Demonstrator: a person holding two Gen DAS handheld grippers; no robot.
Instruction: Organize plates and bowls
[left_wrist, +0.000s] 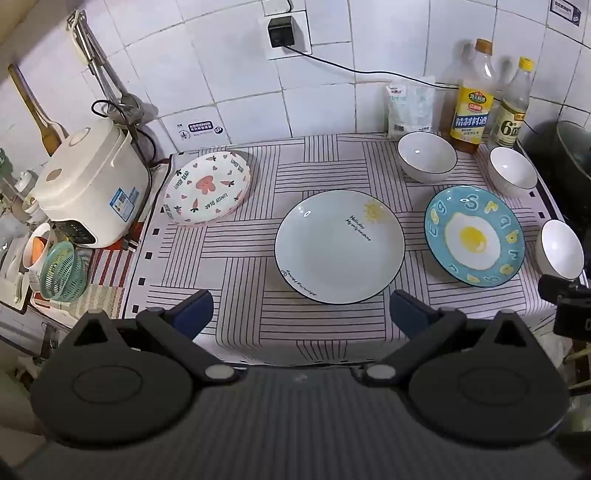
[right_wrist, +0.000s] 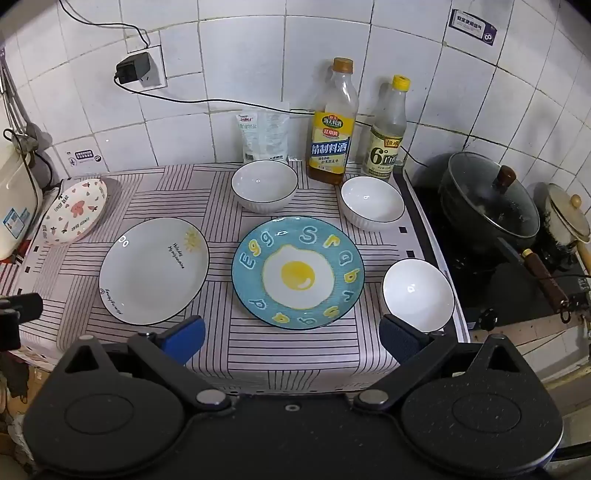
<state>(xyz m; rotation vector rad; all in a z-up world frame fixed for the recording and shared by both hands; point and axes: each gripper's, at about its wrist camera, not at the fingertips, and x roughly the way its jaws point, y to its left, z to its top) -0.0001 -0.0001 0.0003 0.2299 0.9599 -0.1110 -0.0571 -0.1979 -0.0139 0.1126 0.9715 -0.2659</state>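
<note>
On the striped tablecloth (left_wrist: 240, 266) lie a pale plate with a sun drawing (left_wrist: 340, 246) (right_wrist: 153, 271), a blue fried-egg plate (left_wrist: 474, 236) (right_wrist: 297, 272) to its right, and a pink-patterned oval dish (left_wrist: 207, 188) (right_wrist: 74, 211) at the left. Three white bowls stand at the back middle (left_wrist: 426, 157) (right_wrist: 264, 186), back right (left_wrist: 512, 170) (right_wrist: 372, 203) and front right (left_wrist: 559, 248) (right_wrist: 417, 294). My left gripper (left_wrist: 301, 314) is open and empty, in front of the pale plate. My right gripper (right_wrist: 291, 336) is open and empty, in front of the egg plate.
A rice cooker (left_wrist: 90, 188) stands left of the cloth, with a green basket (left_wrist: 62, 269) in front of it. Two bottles (right_wrist: 332, 125) and a salt bag (right_wrist: 262, 134) stand against the tiled wall. A lidded black pot (right_wrist: 491, 201) sits on the stove at the right.
</note>
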